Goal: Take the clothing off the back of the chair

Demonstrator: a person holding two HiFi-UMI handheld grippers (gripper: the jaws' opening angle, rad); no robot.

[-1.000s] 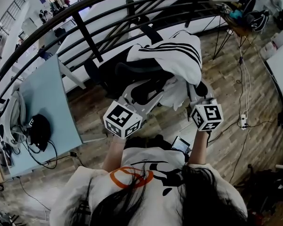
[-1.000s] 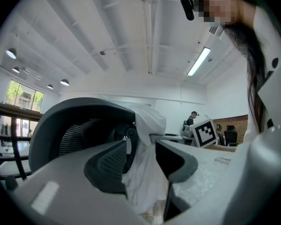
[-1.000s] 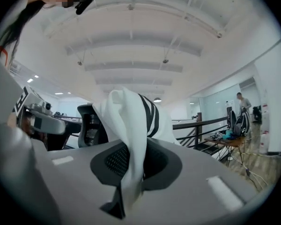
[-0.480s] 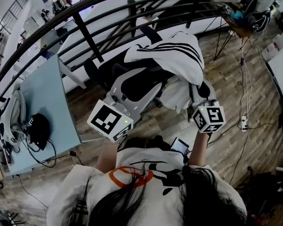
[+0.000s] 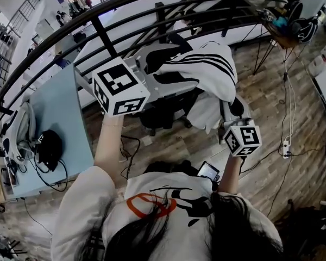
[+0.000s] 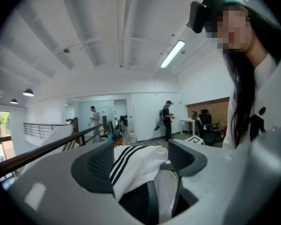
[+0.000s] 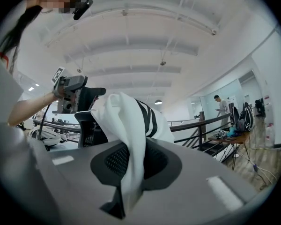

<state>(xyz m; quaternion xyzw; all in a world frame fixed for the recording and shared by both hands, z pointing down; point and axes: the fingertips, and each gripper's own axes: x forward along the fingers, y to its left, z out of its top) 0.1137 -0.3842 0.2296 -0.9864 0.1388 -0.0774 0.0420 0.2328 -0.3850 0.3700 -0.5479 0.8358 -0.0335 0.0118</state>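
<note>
A white jacket with black stripes (image 5: 206, 64) hangs over the back of a black office chair (image 5: 163, 110). My left gripper (image 5: 158, 64) is raised to the top of the chair back. Its jaws have just been opening and stand wide, with the striped cloth (image 6: 136, 165) lying between them above the chair's mesh (image 6: 140, 203). Lower on the right, my right gripper (image 5: 228, 112) is shut on a hanging fold of the jacket (image 7: 131, 121). In the right gripper view the fold is pinched between that gripper's (image 7: 133, 162) pads, and the chair (image 7: 91, 125) shows behind it.
A black metal railing (image 5: 98, 31) runs right behind the chair. A light blue table (image 5: 54, 113) with a black headset (image 5: 48, 148) stands at the left. Cables and a power strip (image 5: 285, 143) lie on the wooden floor at the right. People (image 6: 166, 118) stand far off.
My left gripper has risen from beside the chair's seat to the top of the chair back, and its jaws have widened. The right gripper has stayed put, still gripping the cloth.
</note>
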